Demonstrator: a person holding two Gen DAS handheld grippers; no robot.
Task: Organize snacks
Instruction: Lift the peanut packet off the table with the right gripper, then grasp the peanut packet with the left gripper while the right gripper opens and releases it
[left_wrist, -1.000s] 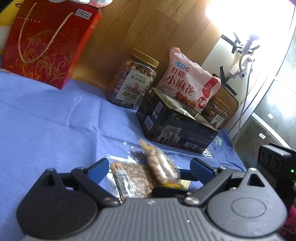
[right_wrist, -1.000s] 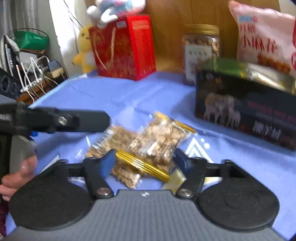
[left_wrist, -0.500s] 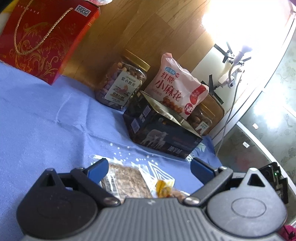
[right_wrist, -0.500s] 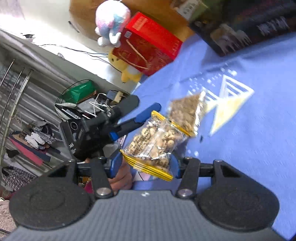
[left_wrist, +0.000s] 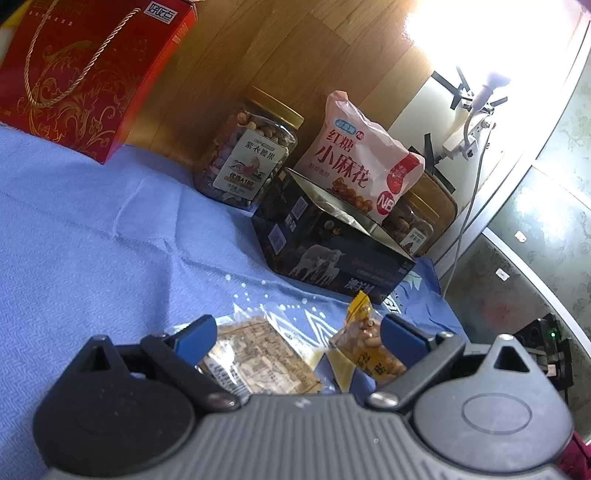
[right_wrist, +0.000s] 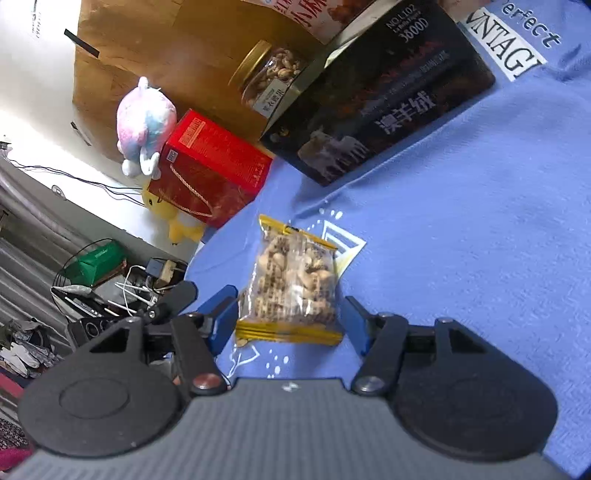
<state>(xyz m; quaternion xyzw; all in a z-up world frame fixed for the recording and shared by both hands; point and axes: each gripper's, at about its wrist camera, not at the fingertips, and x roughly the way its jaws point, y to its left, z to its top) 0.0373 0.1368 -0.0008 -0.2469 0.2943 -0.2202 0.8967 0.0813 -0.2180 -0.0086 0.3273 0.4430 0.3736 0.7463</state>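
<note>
Snacks are being sorted on the bench (right_wrist: 480, 221), and one pack (right_wrist: 295, 284) has been lifted off the pile and turned. It is pinched between the jaws of the right gripper (right_wrist: 291, 317), which are opening a little, above the blue cloth and near the dark box (right_wrist: 388, 92). The left gripper (left_wrist: 295, 332) is held with jaws spread over the flat pack (left_wrist: 258, 354) left behind, which is likely to be picked next.

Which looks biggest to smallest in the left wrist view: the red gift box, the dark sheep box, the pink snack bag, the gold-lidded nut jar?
1. red gift box, cut off by the frame
2. dark sheep box
3. pink snack bag
4. nut jar

The bag and jar look close, so that order is unsure.
</note>
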